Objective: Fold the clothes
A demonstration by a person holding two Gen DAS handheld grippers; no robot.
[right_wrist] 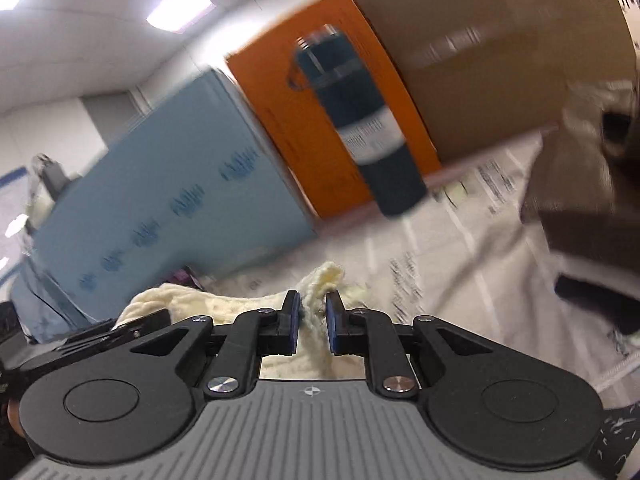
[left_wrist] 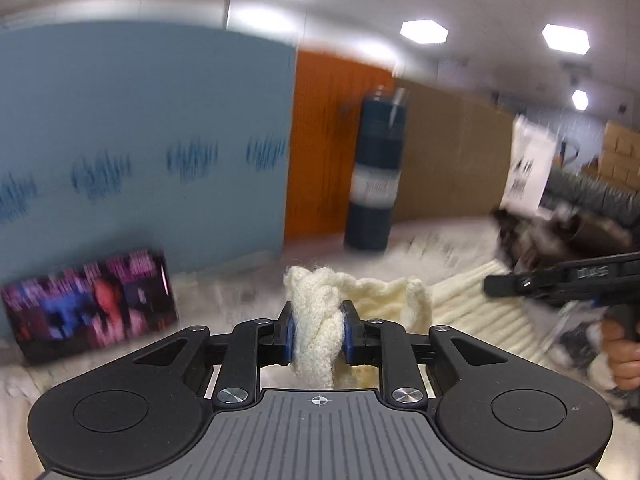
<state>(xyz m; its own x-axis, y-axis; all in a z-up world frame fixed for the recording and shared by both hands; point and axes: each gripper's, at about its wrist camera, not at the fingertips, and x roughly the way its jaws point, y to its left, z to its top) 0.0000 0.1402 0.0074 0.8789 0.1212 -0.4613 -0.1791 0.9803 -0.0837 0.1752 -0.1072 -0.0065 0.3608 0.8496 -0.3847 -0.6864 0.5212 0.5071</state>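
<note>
Cream knit sweater [left_wrist: 320,320] is clamped in the left gripper [left_wrist: 319,330]; the right gripper [right_wrist: 312,326] pinches another edge of it. Behind stand a dark blue bottle [left_wrist: 376,172] and blue [left_wrist: 140,128] and orange [left_wrist: 332,140] boxes.

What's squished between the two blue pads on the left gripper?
A bunched fold of the cream knitted sweater, pinched by the left gripper, seen in the left wrist view.

No text can be read anywhere; printing on the dark bottle's [left_wrist: 376,176] white label and on the papers [right_wrist: 496,188] is blurred.
</note>
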